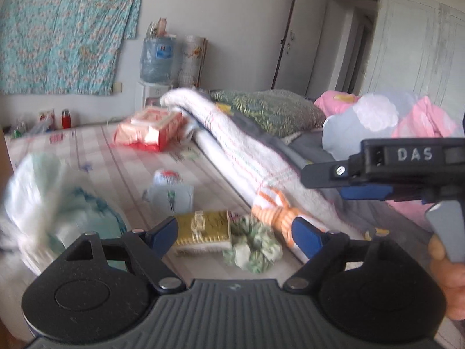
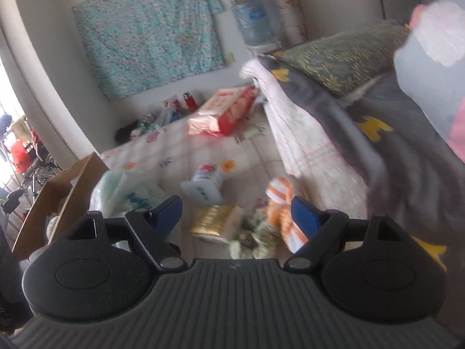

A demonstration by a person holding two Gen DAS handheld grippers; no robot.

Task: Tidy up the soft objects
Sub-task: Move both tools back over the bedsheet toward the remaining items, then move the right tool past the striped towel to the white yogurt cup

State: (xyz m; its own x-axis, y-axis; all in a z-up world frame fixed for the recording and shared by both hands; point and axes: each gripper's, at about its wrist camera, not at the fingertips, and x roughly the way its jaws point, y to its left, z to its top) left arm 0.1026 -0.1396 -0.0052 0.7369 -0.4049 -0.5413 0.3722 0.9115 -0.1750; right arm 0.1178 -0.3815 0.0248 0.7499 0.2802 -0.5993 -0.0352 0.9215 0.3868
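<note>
- Left hand-held gripper is spread wide, holding nothing; a gold box and green scrunchie lie on the bed between its fingers.
- Right hand-held gripper is likewise agape and empty.
- An orange-striped sock lies just ahead of the left one's right finger.
- A white bag sits ahead-left.

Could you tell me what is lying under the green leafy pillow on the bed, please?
The pillow rests on a grey blanket with yellow shapes, which overlaps a white checked towel. Whatever lies beneath those layers is covered.
</note>
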